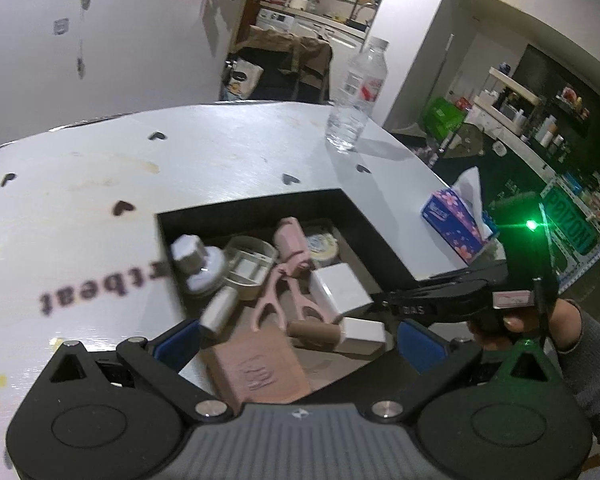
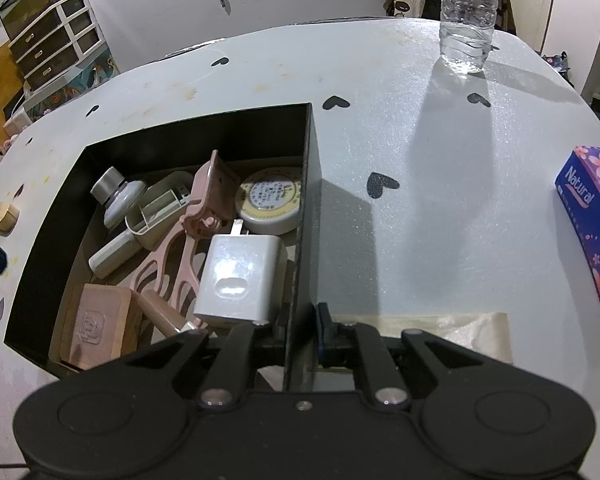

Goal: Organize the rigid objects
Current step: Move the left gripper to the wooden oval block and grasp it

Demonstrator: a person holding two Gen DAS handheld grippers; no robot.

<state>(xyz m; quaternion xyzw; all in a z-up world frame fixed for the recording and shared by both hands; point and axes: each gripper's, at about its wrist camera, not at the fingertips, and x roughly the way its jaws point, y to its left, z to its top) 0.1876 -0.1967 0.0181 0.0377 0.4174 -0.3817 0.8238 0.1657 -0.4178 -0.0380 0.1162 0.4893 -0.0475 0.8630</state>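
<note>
The surface [image 2: 420,200] was white with little black hearts. The box [image 2: 308,208] was black. The tissue box [image 2: 592,216] was blue with pink flowers.

Glossy plastic charger [image 2: 240,276], matt box [image 2: 308,216]

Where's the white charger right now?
In the right wrist view, the white charger lies inside the black box, against its right wall, below the round tin and right of the pink clip.

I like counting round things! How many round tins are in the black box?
1. The round tin lies flat at the far right corner of the black box, beside the pink clip, behind the white charger. Others may hide underneath.
</note>
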